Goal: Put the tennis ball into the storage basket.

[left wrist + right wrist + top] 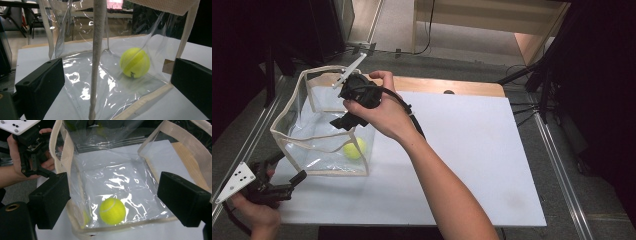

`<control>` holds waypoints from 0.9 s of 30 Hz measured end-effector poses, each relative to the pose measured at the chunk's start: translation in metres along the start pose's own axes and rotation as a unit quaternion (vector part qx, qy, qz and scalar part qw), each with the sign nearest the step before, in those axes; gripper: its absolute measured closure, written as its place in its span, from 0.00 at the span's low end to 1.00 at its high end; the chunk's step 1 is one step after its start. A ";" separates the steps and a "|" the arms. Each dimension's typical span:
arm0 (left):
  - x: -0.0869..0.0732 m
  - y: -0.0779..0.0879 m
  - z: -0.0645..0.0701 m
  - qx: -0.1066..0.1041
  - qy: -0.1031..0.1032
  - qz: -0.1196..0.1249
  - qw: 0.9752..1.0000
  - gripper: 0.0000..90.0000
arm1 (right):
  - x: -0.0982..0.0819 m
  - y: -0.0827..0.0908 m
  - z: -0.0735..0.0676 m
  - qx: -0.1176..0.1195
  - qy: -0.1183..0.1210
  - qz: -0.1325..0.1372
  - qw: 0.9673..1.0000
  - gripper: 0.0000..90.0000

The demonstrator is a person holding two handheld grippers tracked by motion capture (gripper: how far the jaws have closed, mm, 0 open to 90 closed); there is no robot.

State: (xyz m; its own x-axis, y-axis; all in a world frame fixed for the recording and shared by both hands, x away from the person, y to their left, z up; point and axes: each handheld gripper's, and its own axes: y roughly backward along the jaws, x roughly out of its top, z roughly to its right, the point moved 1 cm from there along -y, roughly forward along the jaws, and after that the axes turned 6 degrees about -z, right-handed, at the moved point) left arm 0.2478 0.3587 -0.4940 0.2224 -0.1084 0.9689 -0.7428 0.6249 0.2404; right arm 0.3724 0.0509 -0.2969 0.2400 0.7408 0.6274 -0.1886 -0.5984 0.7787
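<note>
Down on the white table board (472,165) stands a clear plastic bag with cream fabric trim (319,127), open at the top, and a yellow-green tennis ball (354,148) lies on the bag's bottom near the corner closest to the person.

In the high view the right gripper (343,122) hangs over the bag's open mouth, tilted downward, with the right hand (379,112) wrapped round its black body. Its jaws stand spread, nothing between the pads; the ball sits below them, well apart, resting inside the bag. From the right gripper view the tennis ball (112,211) shows between the two black jaws but farther off, on the crinkled plastic floor, close to the cream seam at the bag's near edge.

The left gripper (294,179) is held low at the table's near left corner, just outside the bag, in the left hand (257,212). Its jaws are spread too, gripping nothing. In the left gripper view the ball (135,62) is seen through the clear wall, between the jaws yet beyond them, and a cream fabric strap (97,50) hangs down in front of it.
</note>
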 end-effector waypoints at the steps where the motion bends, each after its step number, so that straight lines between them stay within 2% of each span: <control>1: 0.000 0.000 0.000 0.000 0.000 0.000 1.000 0.00 | -0.001 0.001 0.000 -0.001 -0.001 0.002 1.000 0.11; 16: 0.000 0.000 0.000 -0.001 -0.002 0.000 1.000 0.00 | -0.031 0.018 -0.003 -0.015 -0.019 0.011 1.000 0.11; 27: 0.000 -0.001 0.000 -0.001 -0.003 -0.001 1.000 0.00 | -0.053 0.015 -0.002 -0.018 -0.030 0.006 0.999 0.11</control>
State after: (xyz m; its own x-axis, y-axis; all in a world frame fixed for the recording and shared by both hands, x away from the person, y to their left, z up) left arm 0.2481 0.3583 -0.4942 0.2195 -0.1144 0.9689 -0.7417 0.6256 0.2419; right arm 0.3553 0.0033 -0.3183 0.2938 0.7127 0.6369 -0.2257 -0.5958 0.7708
